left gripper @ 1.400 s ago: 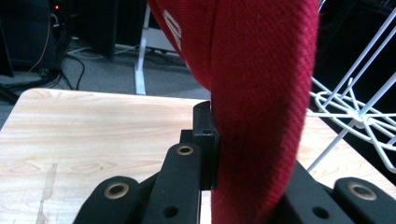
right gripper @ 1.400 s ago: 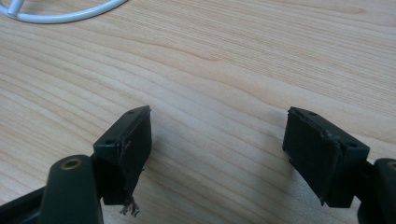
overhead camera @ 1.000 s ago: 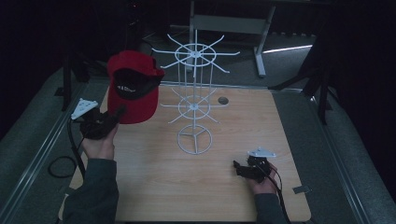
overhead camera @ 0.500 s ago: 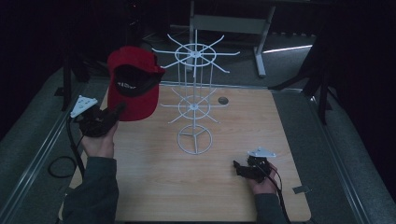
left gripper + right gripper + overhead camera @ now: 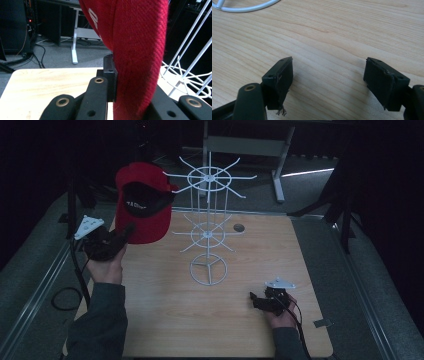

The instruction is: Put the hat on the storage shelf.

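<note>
I take the white wire rack [image 5: 207, 227] as my landmark; it stands upright near the middle of the wooden table [image 5: 165, 320], its round base ring flat on the wood. My left gripper [image 5: 125, 231] is raised to the left of the rack, with its jaws clamped on the red cap [image 5: 144, 200]. The cap is in the air, just left of the rack's upper ring of spokes, and its dark inside with a white label faces the high camera. In the left gripper view the red fabric [image 5: 135, 50] stands pinched between my two black jaws, with the rack's white wires [image 5: 190, 57] close by to one side. I cannot tell whether the cap touches a spoke.

My right gripper [image 5: 256, 300] sits low over the table, well apart from the rack on the near-right side of its base. Its jaws stand wide apart with bare wood between them, and the base ring [image 5: 244, 7] curves past the far edge of the right gripper view.
</note>
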`<state>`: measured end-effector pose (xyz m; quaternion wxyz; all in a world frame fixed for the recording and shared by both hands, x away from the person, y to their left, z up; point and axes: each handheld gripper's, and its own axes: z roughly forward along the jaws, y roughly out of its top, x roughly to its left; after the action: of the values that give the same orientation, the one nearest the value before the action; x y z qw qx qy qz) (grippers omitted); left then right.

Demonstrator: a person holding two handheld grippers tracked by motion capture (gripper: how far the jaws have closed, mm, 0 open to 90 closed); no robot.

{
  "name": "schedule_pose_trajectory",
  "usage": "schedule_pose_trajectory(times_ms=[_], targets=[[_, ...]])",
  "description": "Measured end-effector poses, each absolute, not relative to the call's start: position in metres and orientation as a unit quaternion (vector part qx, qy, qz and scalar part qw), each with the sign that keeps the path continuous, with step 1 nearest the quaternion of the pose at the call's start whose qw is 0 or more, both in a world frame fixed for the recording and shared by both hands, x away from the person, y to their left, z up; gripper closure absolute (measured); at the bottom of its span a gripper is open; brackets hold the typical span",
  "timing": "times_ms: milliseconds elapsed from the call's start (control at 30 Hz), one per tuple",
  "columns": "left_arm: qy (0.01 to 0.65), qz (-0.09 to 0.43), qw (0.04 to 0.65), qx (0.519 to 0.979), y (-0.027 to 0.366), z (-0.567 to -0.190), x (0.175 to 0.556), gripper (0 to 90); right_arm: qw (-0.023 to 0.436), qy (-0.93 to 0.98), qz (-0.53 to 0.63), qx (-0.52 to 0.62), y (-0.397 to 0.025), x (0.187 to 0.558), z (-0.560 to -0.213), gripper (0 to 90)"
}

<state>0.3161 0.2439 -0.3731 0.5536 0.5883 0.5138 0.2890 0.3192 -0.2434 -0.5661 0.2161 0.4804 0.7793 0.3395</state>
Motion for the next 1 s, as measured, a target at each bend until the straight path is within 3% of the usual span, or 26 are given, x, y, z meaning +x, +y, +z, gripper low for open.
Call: schedule_pose_trajectory(times_ms=[1000], targets=[[0.499, 0.292, 0.584, 0.569, 0.238, -0.347, 0.325, 85.3, 0.216, 0.779, 0.34, 0.481, -0.243, 0.319, -0.566, 23.5]])
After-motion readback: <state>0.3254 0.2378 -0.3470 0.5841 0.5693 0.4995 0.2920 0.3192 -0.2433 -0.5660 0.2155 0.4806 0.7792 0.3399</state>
